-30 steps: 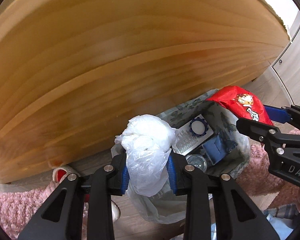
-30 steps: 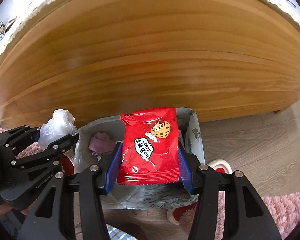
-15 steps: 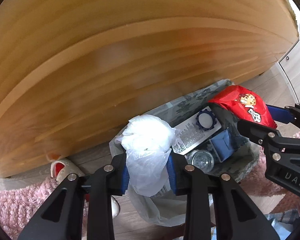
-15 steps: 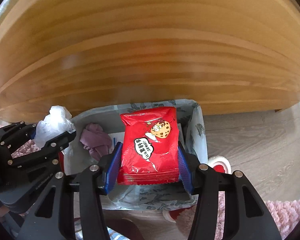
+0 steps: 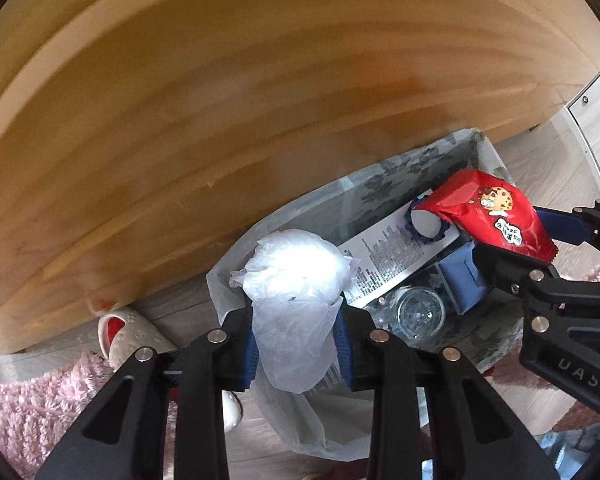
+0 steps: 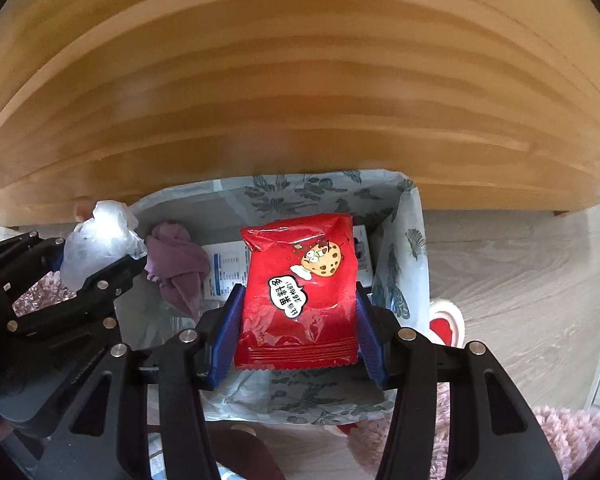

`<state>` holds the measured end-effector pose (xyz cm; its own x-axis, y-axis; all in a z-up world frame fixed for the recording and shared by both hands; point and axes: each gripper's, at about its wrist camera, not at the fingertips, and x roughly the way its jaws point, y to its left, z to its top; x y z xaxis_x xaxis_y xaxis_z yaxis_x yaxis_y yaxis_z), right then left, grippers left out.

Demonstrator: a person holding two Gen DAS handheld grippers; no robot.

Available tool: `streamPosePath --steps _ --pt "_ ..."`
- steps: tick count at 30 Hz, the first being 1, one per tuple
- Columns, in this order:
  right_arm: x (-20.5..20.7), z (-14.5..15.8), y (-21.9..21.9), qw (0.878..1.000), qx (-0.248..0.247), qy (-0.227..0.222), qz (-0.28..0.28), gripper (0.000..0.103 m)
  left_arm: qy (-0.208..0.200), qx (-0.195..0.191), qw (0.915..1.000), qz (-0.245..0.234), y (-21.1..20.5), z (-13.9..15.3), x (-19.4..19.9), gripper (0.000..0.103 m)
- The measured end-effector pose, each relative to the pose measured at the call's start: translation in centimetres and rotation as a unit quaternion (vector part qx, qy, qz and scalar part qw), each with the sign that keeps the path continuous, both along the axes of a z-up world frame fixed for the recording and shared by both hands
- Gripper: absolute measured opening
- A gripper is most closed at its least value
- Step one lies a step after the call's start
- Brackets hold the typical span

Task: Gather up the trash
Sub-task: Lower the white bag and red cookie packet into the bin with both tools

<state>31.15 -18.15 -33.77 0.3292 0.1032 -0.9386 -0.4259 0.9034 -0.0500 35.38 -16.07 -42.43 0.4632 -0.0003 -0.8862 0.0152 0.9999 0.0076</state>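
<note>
Red snack packet [image 6: 300, 292] clamped in right gripper [image 6: 298, 336], above lined trash bin [image 6: 404, 248]. Crumpled white plastic bag [image 5: 296, 292] clamped in left gripper [image 5: 298, 354] over bin's near rim. Wooden furniture panel [image 5: 260, 100] behind.

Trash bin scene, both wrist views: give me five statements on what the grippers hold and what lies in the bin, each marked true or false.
1. The left gripper is shut on a crumpled white plastic bag. True.
2. The right gripper is empty. False: it grips a red snack packet.
3. The lined trash bin stands beside a wooden panel. True.
4. The bin holds nothing. False: a purple cloth and printed packaging lie inside.
5. The packet shows a cookie cartoon. True.
</note>
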Motion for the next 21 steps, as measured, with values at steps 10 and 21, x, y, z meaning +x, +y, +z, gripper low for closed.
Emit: streamPosePath --steps 10,21 --pt "0.6 -1.2 0.4 1.000 -0.015 0.027 -0.003 0.051 0.025 0.006 0.9997 0.001 -0.2 -1.5 1.2 0.029" --pt "1.1 -1.7 0.6 0.999 -0.031 0.033 0.002 0.051 0.049 0.008 0.9987 0.012 0.4 -3.0 1.8 0.029"
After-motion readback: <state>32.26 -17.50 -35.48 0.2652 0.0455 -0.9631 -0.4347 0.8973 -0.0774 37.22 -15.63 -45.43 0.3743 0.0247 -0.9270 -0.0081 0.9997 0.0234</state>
